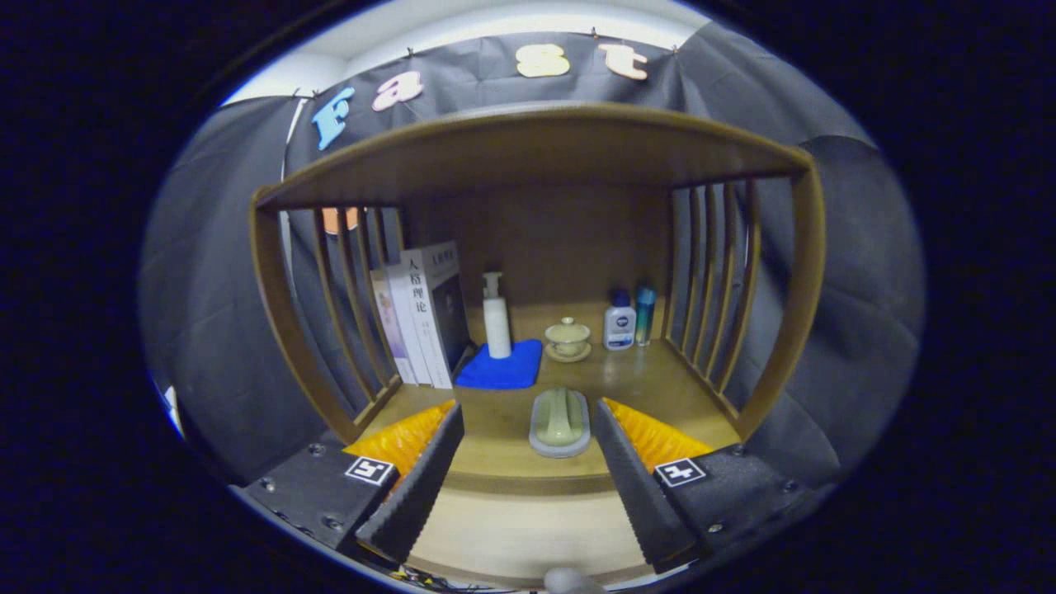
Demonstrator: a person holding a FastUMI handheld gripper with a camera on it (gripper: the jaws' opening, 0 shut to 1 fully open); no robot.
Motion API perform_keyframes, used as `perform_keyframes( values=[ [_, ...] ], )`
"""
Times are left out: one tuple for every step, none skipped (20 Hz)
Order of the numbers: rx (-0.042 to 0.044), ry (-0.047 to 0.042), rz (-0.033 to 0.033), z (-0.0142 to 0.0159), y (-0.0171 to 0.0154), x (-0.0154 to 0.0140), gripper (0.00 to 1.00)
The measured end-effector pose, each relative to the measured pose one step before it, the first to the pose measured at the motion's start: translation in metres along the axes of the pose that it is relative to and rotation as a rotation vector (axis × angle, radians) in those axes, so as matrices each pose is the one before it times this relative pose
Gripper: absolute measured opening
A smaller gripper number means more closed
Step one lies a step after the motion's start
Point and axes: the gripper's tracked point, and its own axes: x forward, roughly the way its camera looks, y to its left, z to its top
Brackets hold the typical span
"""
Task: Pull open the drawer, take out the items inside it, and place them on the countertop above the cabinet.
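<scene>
Two fingers of the gripper (528, 487) stood wide and empty, a soap dish (559, 422) lying on the countertop (660, 384) just beyond them. No drawer showed; dropping lower to find its handle seemed best.

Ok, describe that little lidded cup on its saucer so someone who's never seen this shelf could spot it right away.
Look inside the wooden shelf unit with slatted sides, at the row of things along its back. The lidded cup sits on a saucer beyond the open gripper, right of the blue cloth with the white pump bottle. It is the only pale green ceramic piece with a knobbed lid.
</scene>
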Motion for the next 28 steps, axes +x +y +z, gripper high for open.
perform_keyframes(
  values=[
    [-0.00812,-0.03188,0.01185,0.00175,0.00301,-0.01289,0.99],
    [-0.00930,-0.03310,0.00645,0.00436,0.00262,-0.01380,0.98],
    [-0.00948,-0.03149,0.00288,0.00274,0.00043,-0.01299,0.98],
    [-0.00900,-0.02905,0.00389,0.00257,0.00057,-0.01198,0.98],
    [-0.00478,-0.03185,0.00295,0.00339,0.00142,-0.01266,0.98],
    [0.00020,-0.02083,-0.00303,0.00160,0.00064,-0.01452,0.98],
    [-0.00187,-0.02434,0.00388,0.00128,0.00156,-0.01354,0.98],
    [-0.00395,-0.02487,0.00070,0.00229,0.00090,-0.01343,0.99],
    [-0.00770,-0.01836,-0.00069,-0.00042,-0.00108,-0.01238,0.99],
    [-0.00678,-0.02063,-0.00713,0.00050,-0.00058,-0.01246,0.99],
    [-0.00722,-0.01715,-0.00895,0.00000,-0.00178,-0.01173,0.99],
    [-0.00670,-0.01728,-0.00446,-0.00039,-0.00060,-0.01059,0.99],
    [-0.00157,-0.01901,-0.00067,-0.00070,0.00085,-0.00957,0.99],
    [0.00134,-0.00969,-0.00067,-0.00205,0.00004,-0.00984,0.99],
    [0.00213,-0.01214,-0.00910,-0.00341,-0.00292,-0.00865,0.99],
    [0.00104,-0.01762,-0.01516,-0.00107,-0.00337,-0.01110,0.99],
    [-0.00092,-0.02275,-0.01184,0.00173,-0.00464,-0.00974,0.99],
    [-0.00256,-0.03440,-0.00786,0.00365,-0.00232,-0.01118,0.99],
    [-0.00069,-0.02429,-0.01772,0.00153,-0.00504,-0.00616,0.99],
    [-0.01166,-0.01589,-0.01244,0.00007,-0.00348,-0.00744,0.99],
    [-0.00804,-0.00347,-0.01088,-0.00425,-0.00291,-0.00798,0.99],
    [0.00306,0.00677,-0.00293,-0.00576,-0.00117,-0.00616,0.99],
    [0.01077,0.00430,-0.00347,-0.00770,-0.00137,-0.00468,0.99],
    [0.01135,0.00664,0.01409,-0.00652,0.00141,-0.00428,0.99],
    [0.01189,0.00783,0.00763,-0.01041,0.00006,-0.00643,0.99],
    [0.00783,0.00867,-0.00183,-0.00897,-0.00314,-0.00293,0.99],
    [0.00680,0.00496,-0.00348,-0.00905,-0.00371,-0.00392,0.99],
    [0.00329,0.01514,-0.00285,-0.01118,-0.00296,-0.00193,0.99]
  ],
)
